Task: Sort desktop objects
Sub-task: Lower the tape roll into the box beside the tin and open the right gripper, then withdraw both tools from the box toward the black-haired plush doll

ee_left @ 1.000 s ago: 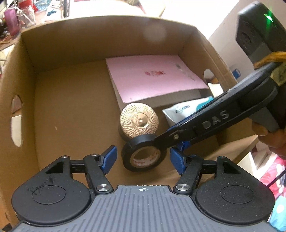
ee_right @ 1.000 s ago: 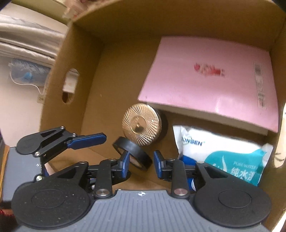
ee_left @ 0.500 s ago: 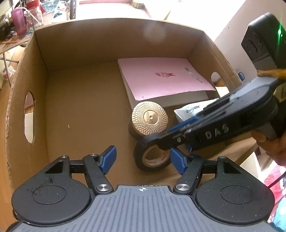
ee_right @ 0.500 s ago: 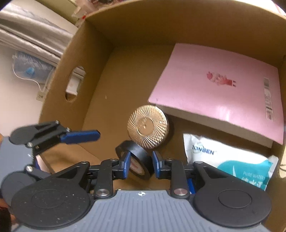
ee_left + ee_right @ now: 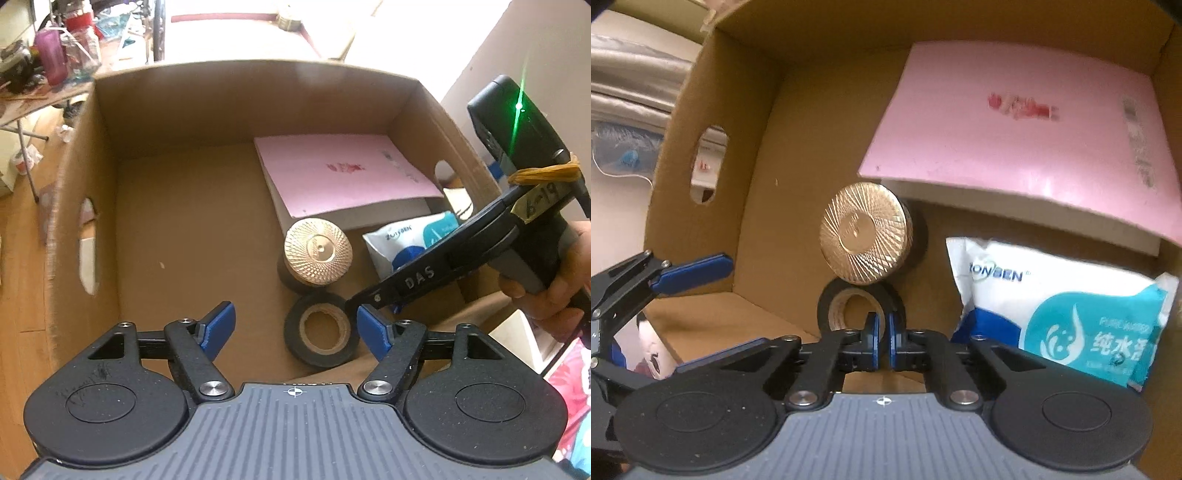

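A black tape roll [image 5: 320,334] lies flat on the floor of the cardboard box [image 5: 177,229], near its front wall. It also shows in the right wrist view [image 5: 849,301]. My right gripper [image 5: 882,330] is nearly shut, empty, just above and in front of the roll. My left gripper [image 5: 295,326] is open and empty, above the box's front edge; the roll sits low between its fingertips [image 5: 218,325]. The right gripper also shows in the left wrist view [image 5: 369,301].
In the box lie a pink book [image 5: 343,173], a gold-lidded jar [image 5: 317,254] and a white and teal wipes pack [image 5: 1063,306]. The box's left wall has a handle hole [image 5: 86,247]. A cluttered table [image 5: 40,74] stands at the far left.
The right gripper let go of the tape roll, which now lies flat on the box floor, then closed and drew back. The left gripper lifted back a little.
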